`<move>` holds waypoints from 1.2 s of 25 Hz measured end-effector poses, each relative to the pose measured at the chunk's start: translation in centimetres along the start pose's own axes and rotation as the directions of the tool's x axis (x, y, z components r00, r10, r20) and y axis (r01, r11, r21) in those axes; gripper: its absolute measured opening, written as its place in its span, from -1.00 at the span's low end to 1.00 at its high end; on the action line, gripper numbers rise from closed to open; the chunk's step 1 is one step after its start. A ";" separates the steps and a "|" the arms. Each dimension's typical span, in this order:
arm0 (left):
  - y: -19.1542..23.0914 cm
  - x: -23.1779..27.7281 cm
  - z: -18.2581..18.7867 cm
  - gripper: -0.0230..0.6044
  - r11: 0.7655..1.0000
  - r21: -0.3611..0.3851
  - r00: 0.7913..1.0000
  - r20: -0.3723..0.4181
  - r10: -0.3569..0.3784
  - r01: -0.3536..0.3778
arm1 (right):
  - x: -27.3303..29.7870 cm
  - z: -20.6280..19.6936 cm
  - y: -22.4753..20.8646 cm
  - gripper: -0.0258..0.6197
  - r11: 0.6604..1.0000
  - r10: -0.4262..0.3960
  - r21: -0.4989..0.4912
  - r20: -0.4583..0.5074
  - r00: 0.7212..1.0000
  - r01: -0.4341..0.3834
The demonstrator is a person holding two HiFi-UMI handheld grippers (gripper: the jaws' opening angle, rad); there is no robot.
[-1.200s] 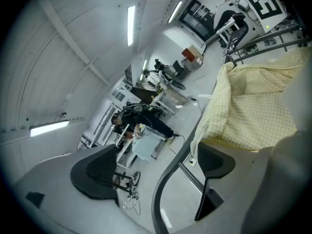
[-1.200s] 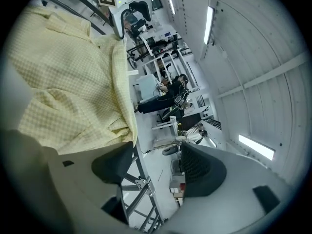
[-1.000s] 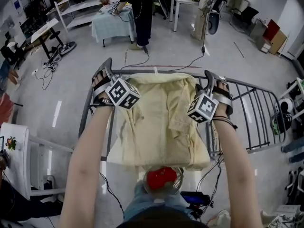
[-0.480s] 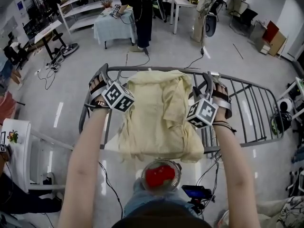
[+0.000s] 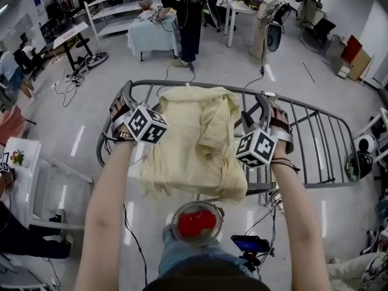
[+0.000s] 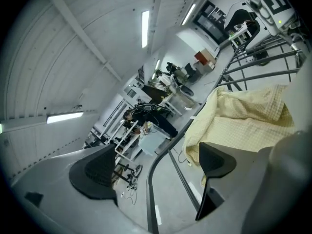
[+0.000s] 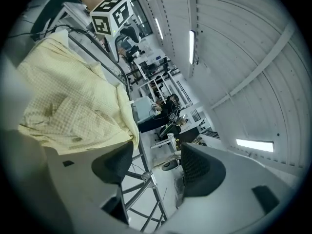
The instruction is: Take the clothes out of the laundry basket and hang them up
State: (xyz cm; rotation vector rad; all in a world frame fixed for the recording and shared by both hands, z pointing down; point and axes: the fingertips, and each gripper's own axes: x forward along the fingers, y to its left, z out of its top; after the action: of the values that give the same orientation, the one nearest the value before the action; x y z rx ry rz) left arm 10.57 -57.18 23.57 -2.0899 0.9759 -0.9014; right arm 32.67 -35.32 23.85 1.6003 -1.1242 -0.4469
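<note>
A pale yellow checked garment (image 5: pixel 194 144) lies draped over the top of a grey metal drying rack (image 5: pixel 315 144). At the rack's left rail my left gripper (image 5: pixel 124 96) is beside the cloth's left edge. My right gripper (image 5: pixel 267 105) is at the cloth's right edge. In the left gripper view the left gripper (image 6: pixel 153 167) is open, with only the rack rail (image 6: pixel 161 160) and floor between its jaws and the garment (image 6: pixel 248 121) off to the right. The right gripper (image 7: pixel 158 165) is open too, with rack bars (image 7: pixel 146 177) in its gap and the garment (image 7: pixel 68 96) at the left. Below me, a round laundry basket (image 5: pixel 174 214) holds a red item (image 5: pixel 194 223).
A person in dark clothes (image 5: pixel 188 17) stands beyond the rack by a table with a light blue cloth (image 5: pixel 151 35). Cables trail on the floor near them. A white stand (image 5: pixel 24 162) is at the left. A small device (image 5: pixel 248 244) lies by my feet.
The garment now looks narrower, its right side folded in over itself. Both grippers have shifted along the rack's sides, and the view has moved forward.
</note>
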 end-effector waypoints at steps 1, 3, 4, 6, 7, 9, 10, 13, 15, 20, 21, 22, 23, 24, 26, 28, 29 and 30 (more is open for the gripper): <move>-0.1 -0.7 0.0 0.70 1.000 -0.014 1.000 -0.001 0.009 -0.009 | -0.4 -0.1 0.0 -0.01 1.000 0.002 0.007 0.014 1.000 -0.002; -0.3 -2.1 0.0 0.70 0.999 -0.041 1.000 -0.003 0.027 -0.028 | -1.2 -0.2 0.0 -0.01 1.000 0.010 0.028 0.046 0.999 -0.011; -0.4 -2.9 0.0 0.70 0.998 -0.055 0.999 -0.003 0.038 -0.038 | -1.6 -0.2 0.0 -0.01 0.999 0.014 0.039 0.060 0.998 -0.016; -0.6 -4.5 0.2 0.70 0.994 -0.091 0.999 -0.003 0.053 -0.053 | -2.5 -0.4 -0.1 -0.01 0.998 0.023 0.059 0.083 0.996 -0.028; -0.8 -5.4 0.2 0.70 0.992 -0.111 0.998 -0.003 0.058 -0.058 | -3.0 -0.5 -0.1 -0.01 0.997 0.030 0.071 0.093 0.995 -0.036; -1.0 -7.2 0.4 0.70 0.986 -0.154 0.998 0.002 0.068 -0.067 | -4.0 -0.8 0.1 -0.01 0.993 0.048 0.105 0.112 0.993 -0.059; -1.1 -8.1 0.6 0.70 0.982 -0.174 0.997 0.006 0.073 -0.071 | -4.5 -0.9 0.2 -0.01 0.989 0.057 0.126 0.122 0.991 -0.073; -1.2 -10.4 0.8 0.70 0.970 -0.229 0.996 0.016 0.085 -0.079 | -6.1 -1.1 0.5 -0.01 0.976 0.081 0.188 0.143 0.986 -0.107; -1.1 -11.5 0.9 0.70 0.963 -0.257 0.995 0.023 0.092 -0.083 | -7.1 -1.2 0.5 -0.01 0.970 0.082 0.215 0.152 0.985 -0.114; -0.8 -14.0 1.3 0.70 0.941 -0.331 0.995 0.047 0.090 -0.070 | -9.1 -2.2 0.4 -0.01 0.947 0.085 0.295 0.159 0.984 -0.129; -0.9 -14.5 1.2 0.70 0.932 -0.357 0.995 0.052 0.081 -0.057 | -9.4 -2.5 0.5 -0.01 0.940 0.087 0.315 0.158 0.984 -0.134; -1.1 -15.0 1.0 0.70 0.923 -0.382 0.996 0.056 0.070 -0.043 | -9.6 -2.8 0.6 -0.01 0.933 0.089 0.334 0.156 0.984 -0.137; -1.2 -15.5 0.7 0.70 0.915 -0.402 0.997 0.058 0.060 -0.032 | -9.9 -3.0 0.7 -0.01 0.926 0.088 0.351 0.155 0.984 -0.138; -1.3 -16.1 0.5 0.70 0.909 -0.416 0.997 0.062 0.055 -0.024 | -10.2 -3.0 0.6 -0.01 0.920 0.083 0.367 0.155 0.984 -0.136; -1.1 -17.6 0.3 0.70 0.899 -0.437 0.995 0.082 0.060 -0.019 | -11.2 -2.8 0.4 -0.01 0.908 0.067 0.398 0.160 0.985 -0.126; -1.1 -19.3 0.4 0.70 0.889 -0.458 0.992 0.109 0.070 -0.012 | -12.5 -2.6 0.0 -0.01 0.894 0.048 0.433 0.167 0.985 -0.118; -1.1 -20.2 0.5 0.70 0.885 -0.466 0.990 0.123 0.073 -0.008 | -13.1 -2.6 0.0 -0.01 0.887 0.043 0.447 0.171 0.984 -0.116; -1.3 -21.1 0.5 0.70 0.883 -0.470 0.988 0.137 0.075 -0.002 | -13.8 -2.6 0.2 -0.01 0.882 0.041 0.457 0.175 0.984 -0.118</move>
State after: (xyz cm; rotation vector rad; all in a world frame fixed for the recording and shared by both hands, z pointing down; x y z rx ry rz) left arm 1.21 -39.09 17.84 -2.4850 1.2430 -0.5031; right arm 27.92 -22.38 21.43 1.9490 -1.4986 -0.2628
